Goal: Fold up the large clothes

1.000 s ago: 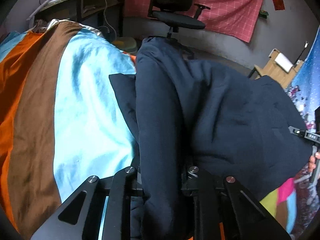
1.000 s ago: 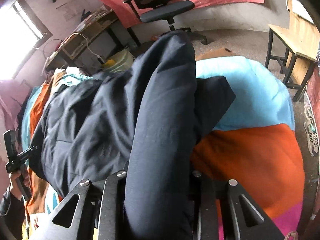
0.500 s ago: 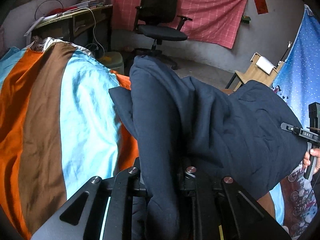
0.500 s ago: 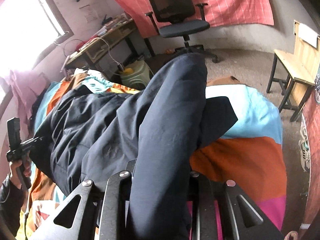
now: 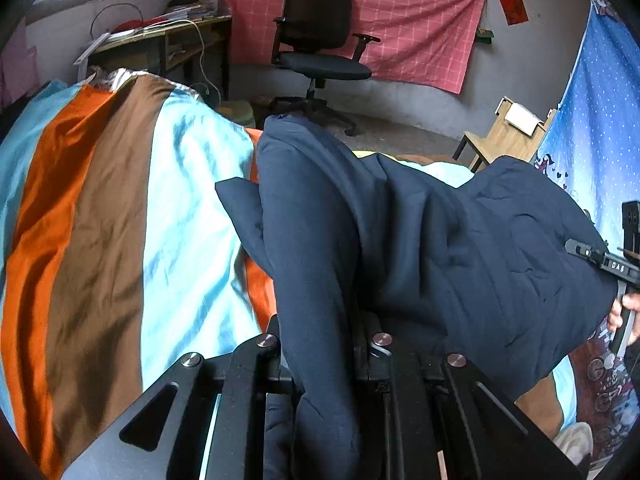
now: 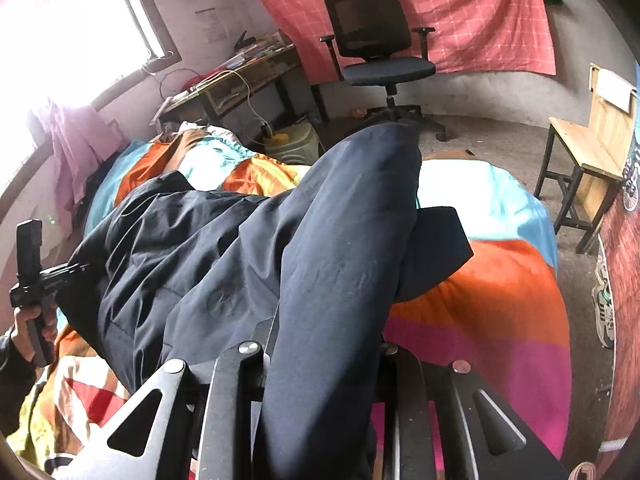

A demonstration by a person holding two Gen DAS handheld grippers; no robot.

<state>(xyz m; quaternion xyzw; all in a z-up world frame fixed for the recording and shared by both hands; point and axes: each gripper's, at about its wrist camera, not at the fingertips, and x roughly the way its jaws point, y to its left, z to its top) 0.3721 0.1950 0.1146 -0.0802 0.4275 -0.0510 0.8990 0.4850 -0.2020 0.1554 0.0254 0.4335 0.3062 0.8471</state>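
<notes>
Navy coat (image 5: 460, 264) hangs stretched between both grippers: left gripper (image 5: 324, 344) and right gripper (image 6: 324, 344) each clamp a bunched edge, lifting it off the quilt (image 5: 120, 220) below to fold.

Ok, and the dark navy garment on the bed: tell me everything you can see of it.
The navy garment is large, of plain matte cloth that looks lightly padded, with faint stitch lines and soft creases. It is held up at two spots: the left gripper and the right gripper are each shut on a bunched fold that drapes over the fingers. Between them the body sags onto the striped bedspread. One flat pointed corner lies on the orange and blue bands. No label or fastening shows.
</notes>
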